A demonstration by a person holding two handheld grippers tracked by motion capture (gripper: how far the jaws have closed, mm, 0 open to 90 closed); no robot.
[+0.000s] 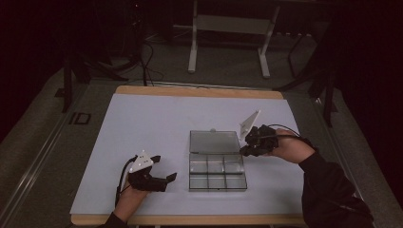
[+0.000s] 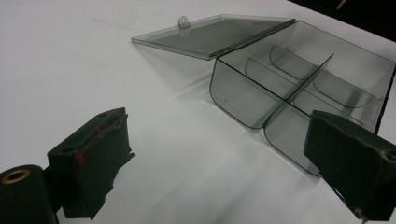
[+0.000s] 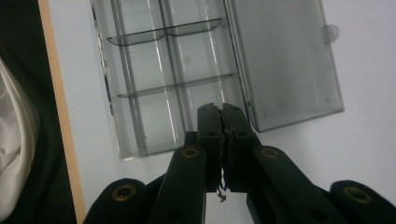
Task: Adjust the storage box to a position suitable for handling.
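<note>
Box: clear compartment box [image 1: 217, 172] lay mid-bench [image 1: 142, 123], lid [image 1: 214, 141] flat open | Left hand-held gripper [image 1: 164, 169]: released, beside box | Right hand-held gripper [image 1: 246, 149]: clenched empty at the hinge's right end

Dim room – bright tabletop, soft shadows, slight blur

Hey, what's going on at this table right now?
A person sits at a white table with a two-jaw gripper in each hand, working on a clear plastic compartment box. The box is open, its lid lying flat behind it, and its compartments look empty. The right gripper is shut with nothing between its jaws, at the box's right edge near the hinge. The left gripper is open, off to the left of the box and apart from it.
</note>
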